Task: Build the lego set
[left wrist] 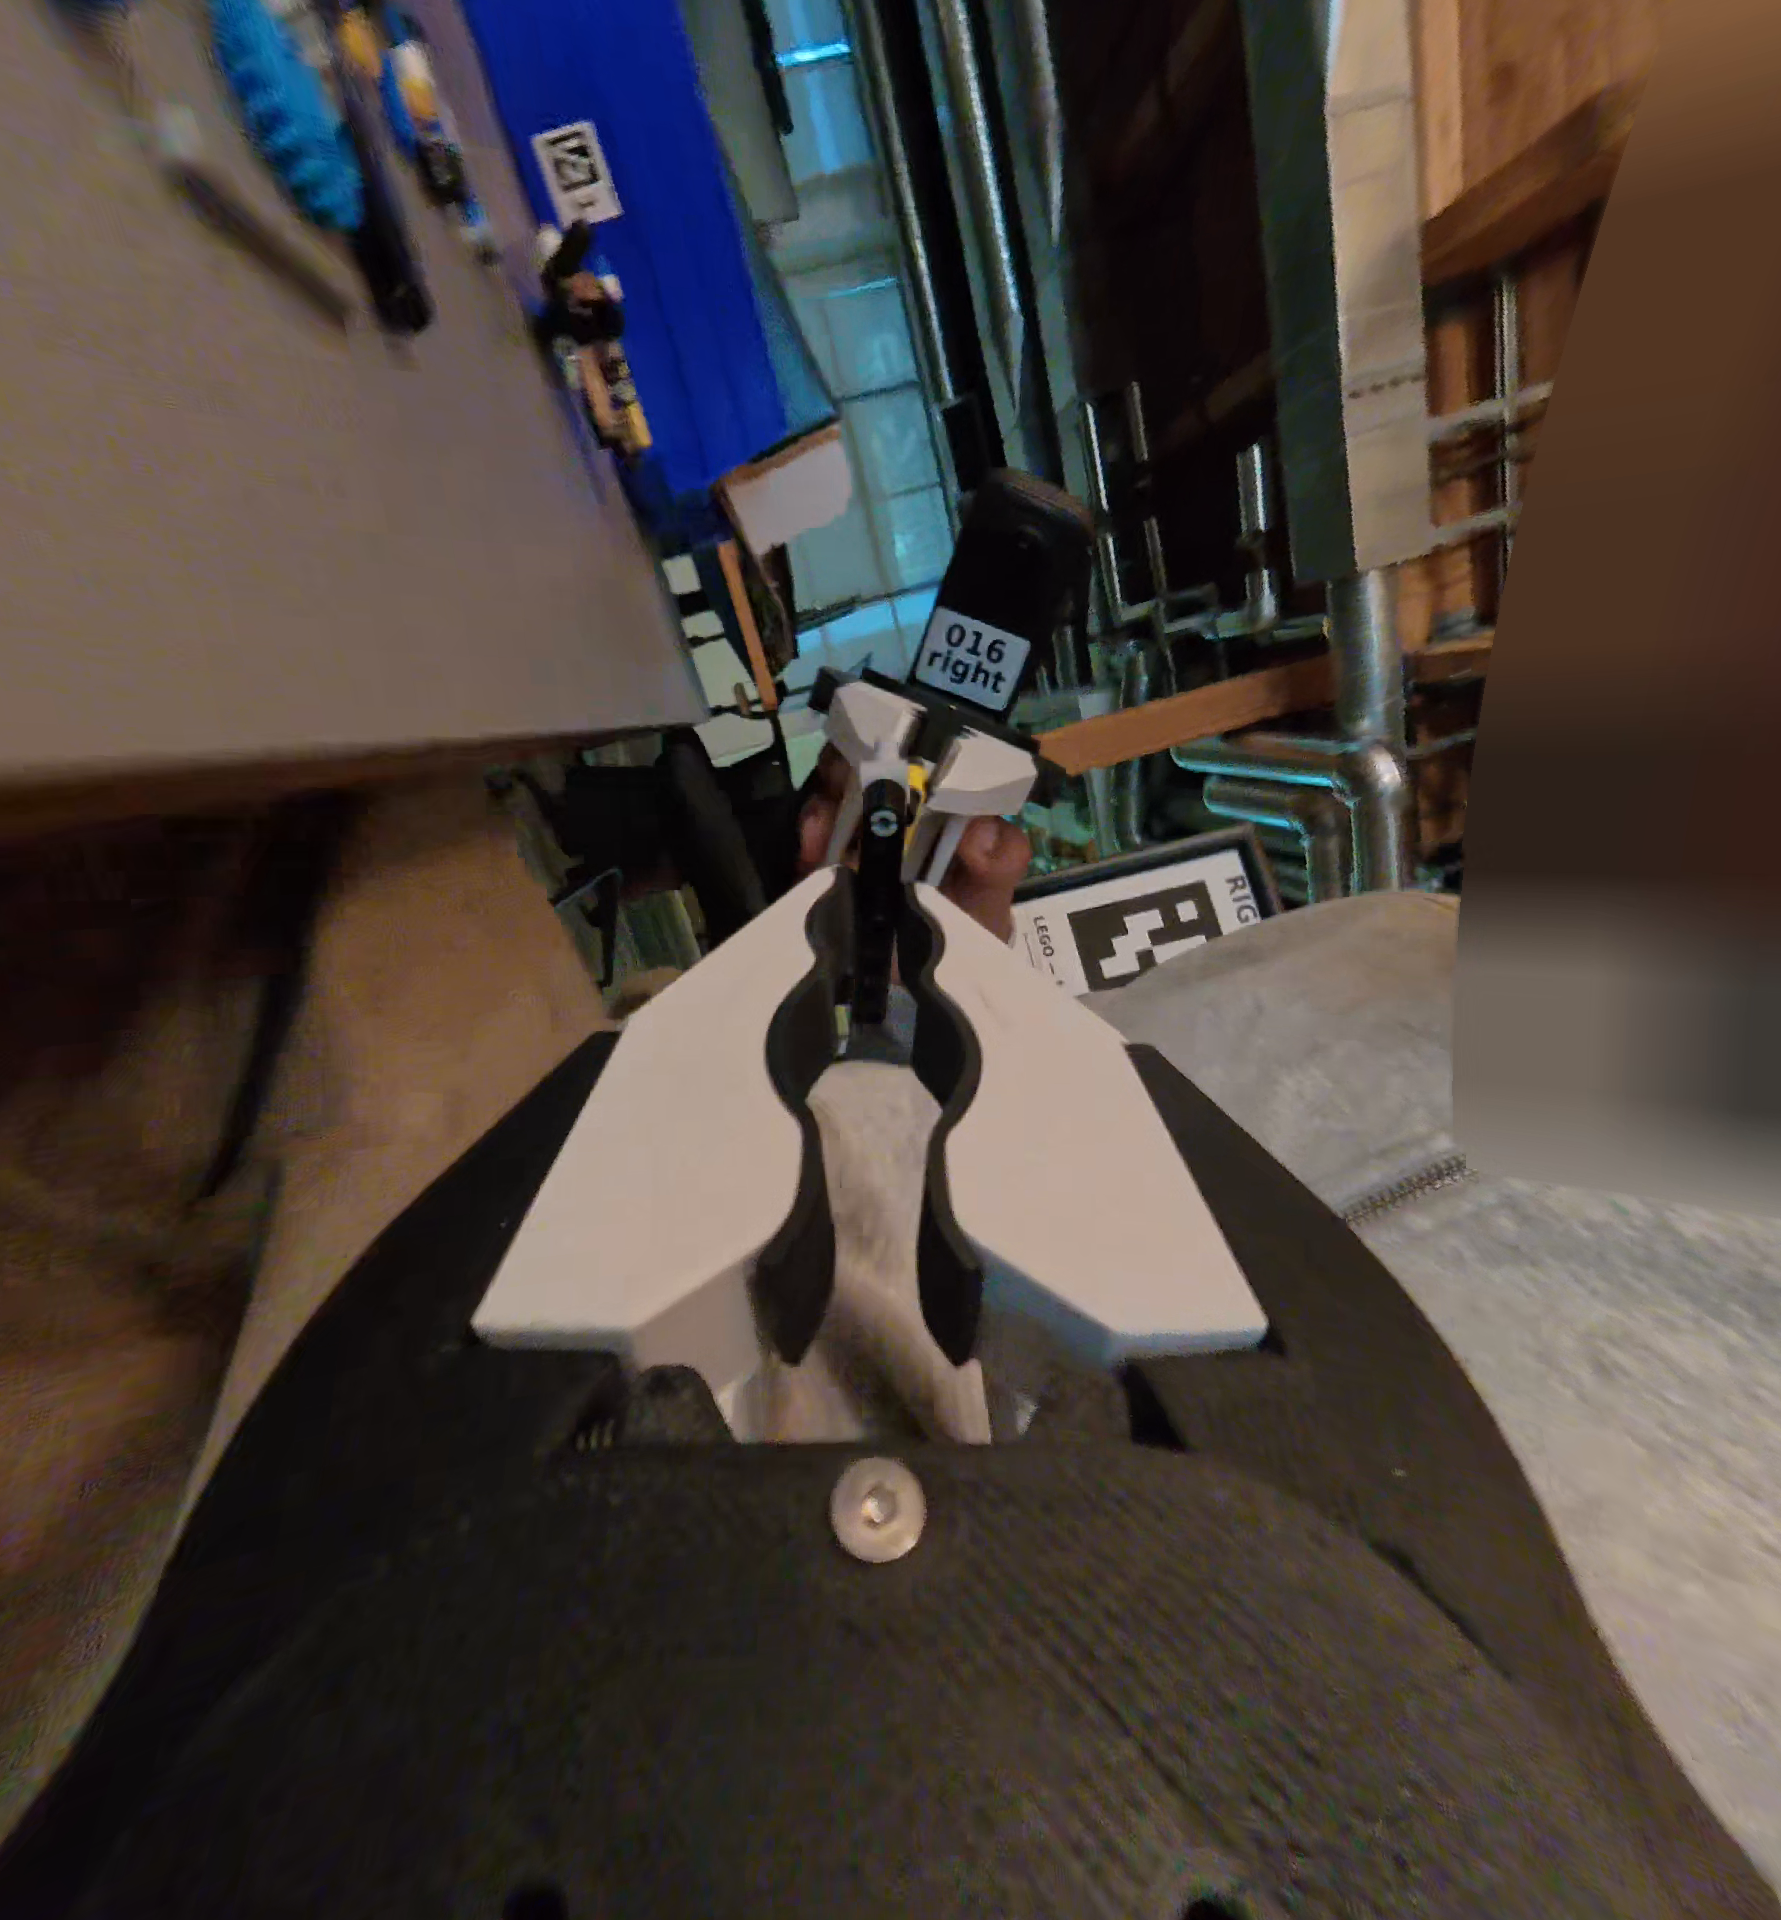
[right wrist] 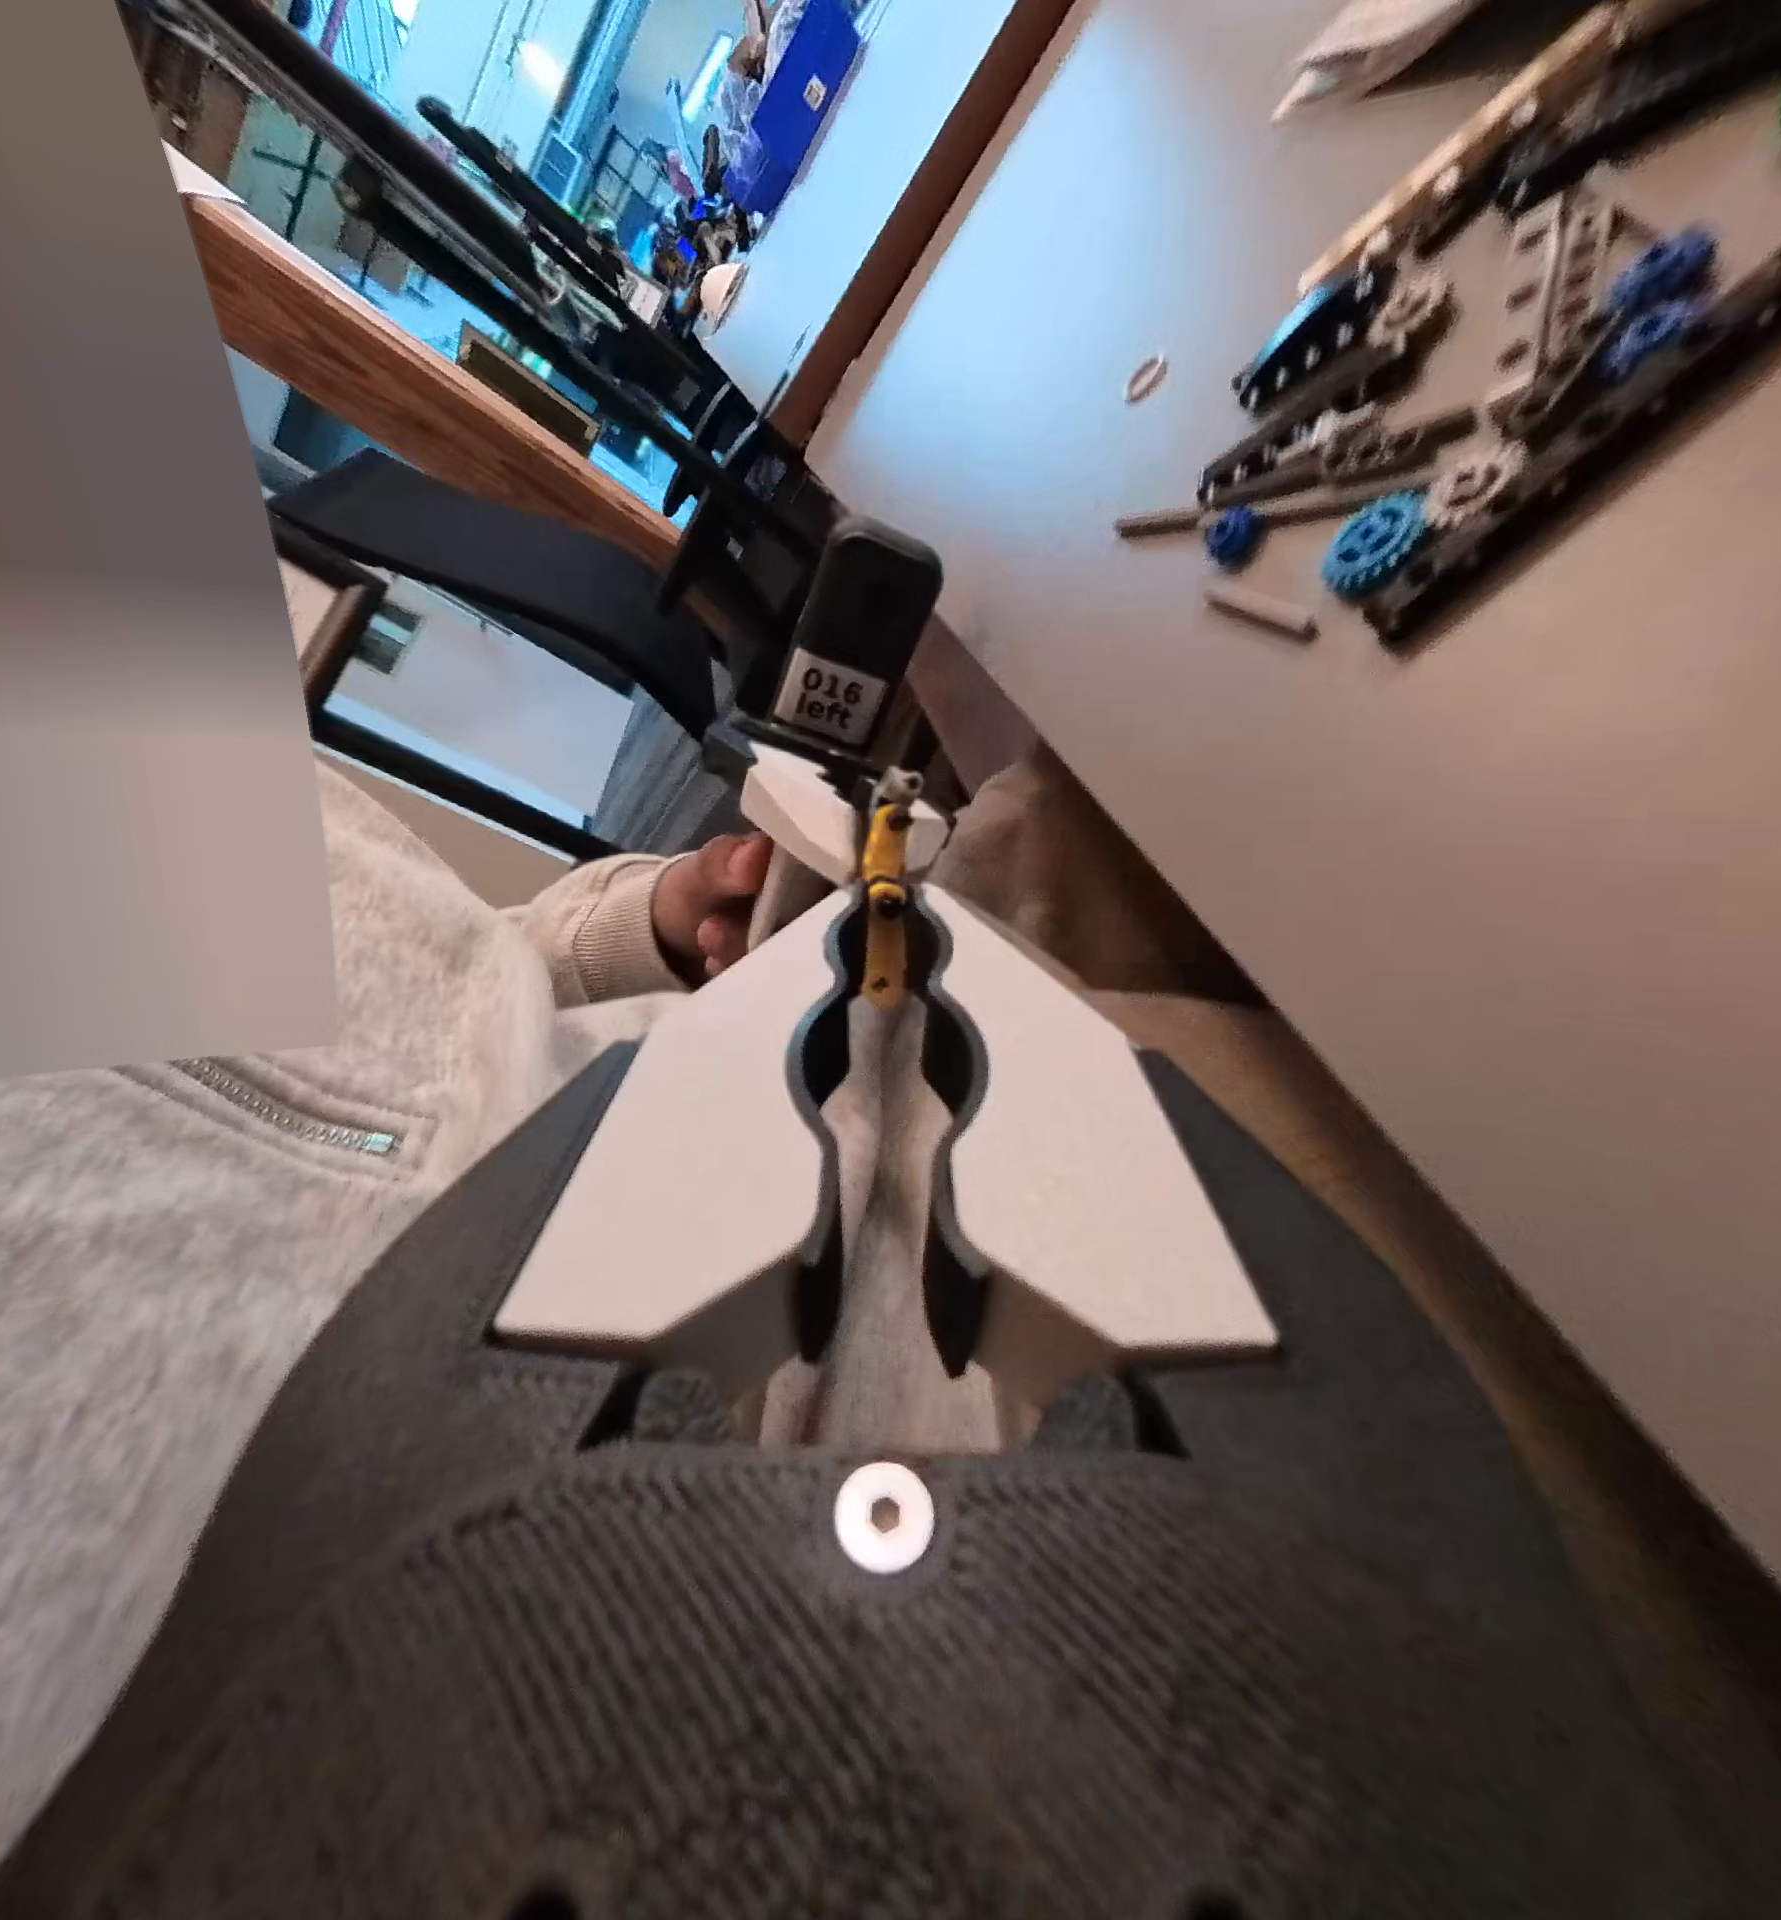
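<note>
My left gripper (left wrist: 873, 896) is shut on a thin black lego beam (left wrist: 878, 935) that runs between its fingers and points forward. My right gripper (right wrist: 886, 896) is shut on a yellow lego piece (right wrist: 883, 961). The two grippers face each other tip to tip in the air, off the table's edge and above the person's lap. In the left wrist view the right gripper (left wrist: 912, 821) meets the black beam's far end, with a bit of yellow (left wrist: 917, 777) there. In the right wrist view the left gripper (right wrist: 891, 821) sits just past the yellow piece, with a small pale connector (right wrist: 902, 781).
The grey table (right wrist: 1385, 883) is tilted in both views. On it lie blue gears (right wrist: 1374, 540), grey axles (right wrist: 1260, 615) and a black frame of lego parts (right wrist: 1592, 416). Blue parts (left wrist: 283, 125) show blurred in the left wrist view. The person's grey fleece (left wrist: 1488, 1299) is below. About 4 cm separates my left fingertips from my right.
</note>
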### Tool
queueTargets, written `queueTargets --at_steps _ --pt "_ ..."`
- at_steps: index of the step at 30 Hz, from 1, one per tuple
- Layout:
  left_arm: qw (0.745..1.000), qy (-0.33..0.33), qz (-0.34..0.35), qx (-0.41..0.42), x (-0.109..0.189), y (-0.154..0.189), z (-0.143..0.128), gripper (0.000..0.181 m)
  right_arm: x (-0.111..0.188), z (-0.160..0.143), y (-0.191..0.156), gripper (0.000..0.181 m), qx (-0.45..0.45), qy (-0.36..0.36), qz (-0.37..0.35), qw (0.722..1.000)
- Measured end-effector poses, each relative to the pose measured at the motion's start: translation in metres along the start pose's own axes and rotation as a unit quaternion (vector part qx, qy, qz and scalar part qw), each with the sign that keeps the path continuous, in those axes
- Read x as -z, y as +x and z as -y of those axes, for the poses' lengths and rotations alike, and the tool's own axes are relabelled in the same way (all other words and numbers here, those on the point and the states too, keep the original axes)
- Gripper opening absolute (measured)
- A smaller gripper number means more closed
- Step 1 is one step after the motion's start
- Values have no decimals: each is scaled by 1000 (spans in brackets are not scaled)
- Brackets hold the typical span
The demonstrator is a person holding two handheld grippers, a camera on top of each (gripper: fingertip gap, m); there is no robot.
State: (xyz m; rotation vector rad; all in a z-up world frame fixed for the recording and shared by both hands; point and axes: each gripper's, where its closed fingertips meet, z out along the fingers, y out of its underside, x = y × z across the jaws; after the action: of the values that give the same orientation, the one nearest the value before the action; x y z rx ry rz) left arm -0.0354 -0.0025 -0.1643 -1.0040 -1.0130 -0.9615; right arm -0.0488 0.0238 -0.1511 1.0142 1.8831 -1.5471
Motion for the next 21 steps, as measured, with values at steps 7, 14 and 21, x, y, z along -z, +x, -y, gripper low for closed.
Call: queueTargets --at_steps 7,14,21 --pt "988 -147 48 -2 -7 -9 -41 6 -8 8 -1 5 9 16 28 999" --pt "952 -290 78 -56 -25 -9 -69 6 -9 5 11 5 40 -17 16 999" --pt "953 -287 87 -47 -27 -10 -71 6 -10 -19 17 5 0 -18 32 999"
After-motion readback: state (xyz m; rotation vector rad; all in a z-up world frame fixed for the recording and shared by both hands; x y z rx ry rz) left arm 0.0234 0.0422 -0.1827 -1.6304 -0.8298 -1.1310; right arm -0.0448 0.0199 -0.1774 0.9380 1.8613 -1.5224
